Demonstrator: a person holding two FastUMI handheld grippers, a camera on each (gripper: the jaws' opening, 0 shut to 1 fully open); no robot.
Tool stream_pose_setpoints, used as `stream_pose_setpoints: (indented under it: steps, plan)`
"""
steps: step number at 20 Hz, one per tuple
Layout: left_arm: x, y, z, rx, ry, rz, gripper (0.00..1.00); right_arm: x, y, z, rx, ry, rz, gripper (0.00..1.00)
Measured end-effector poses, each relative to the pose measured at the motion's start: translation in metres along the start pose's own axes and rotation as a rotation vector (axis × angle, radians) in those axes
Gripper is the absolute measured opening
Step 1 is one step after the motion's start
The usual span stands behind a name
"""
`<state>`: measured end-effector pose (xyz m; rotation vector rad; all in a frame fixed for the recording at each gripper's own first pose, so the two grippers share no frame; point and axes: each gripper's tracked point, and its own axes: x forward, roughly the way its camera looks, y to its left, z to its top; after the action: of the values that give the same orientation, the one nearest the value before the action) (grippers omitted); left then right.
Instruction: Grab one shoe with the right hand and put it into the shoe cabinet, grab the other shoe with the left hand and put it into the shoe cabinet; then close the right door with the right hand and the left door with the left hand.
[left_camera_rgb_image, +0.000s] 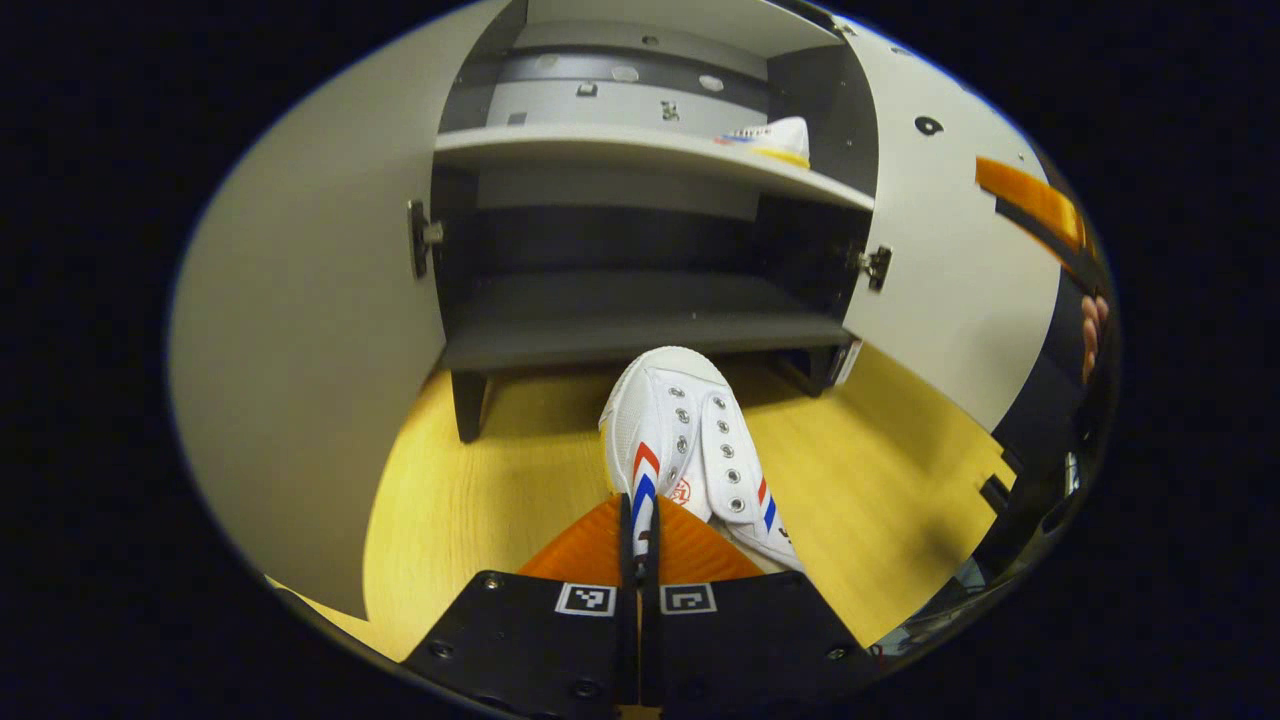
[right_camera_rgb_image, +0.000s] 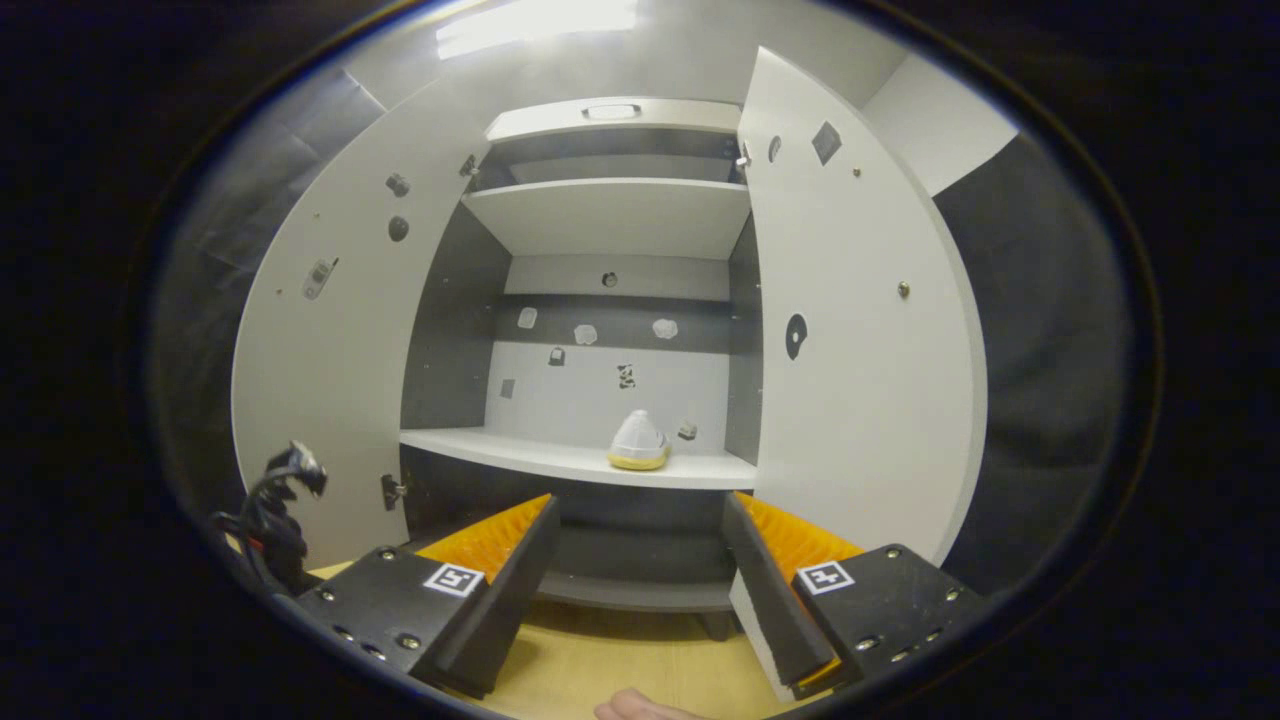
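Left hand-held gripper (left_camera_rgb_image: 640, 545) is clamped on the heel of a white canvas shoe with red and blue stripes (left_camera_rgb_image: 690, 450), low over the wooden floor (left_camera_rgb_image: 480, 500) before the open grey shoe cabinet (left_camera_rgb_image: 640, 330). Right hand-held gripper (right_camera_rgb_image: 640, 570) stands spread and empty. The second white shoe (right_camera_rgb_image: 639, 442) rests on the middle shelf (right_camera_rgb_image: 560, 458).
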<state>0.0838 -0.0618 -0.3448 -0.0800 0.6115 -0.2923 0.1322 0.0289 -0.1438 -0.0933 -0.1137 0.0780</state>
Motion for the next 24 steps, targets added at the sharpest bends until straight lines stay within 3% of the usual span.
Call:
stream_pose_setpoints:
  steps: [7,15,19,24]
  plan:
    - [-0.021,-0.008,0.109,0.018,-0.204,0.011,0.02,0.001,-0.006,-0.018,-0.002,0.014,0.009,0.98]
    - [-0.04,0.005,0.219,0.029,-0.381,0.097,0.02,-0.001,-0.015,-0.025,-0.072,-0.029,0.033,0.98]
    - [-0.04,-0.003,0.286,-0.05,-0.459,0.062,0.01,0.002,-0.009,-0.03,-0.032,-0.018,0.051,0.98]
    - [-0.018,-0.001,0.356,-0.062,-0.503,0.105,0.01,-0.01,0.002,-0.035,0.017,0.001,0.081,0.98]
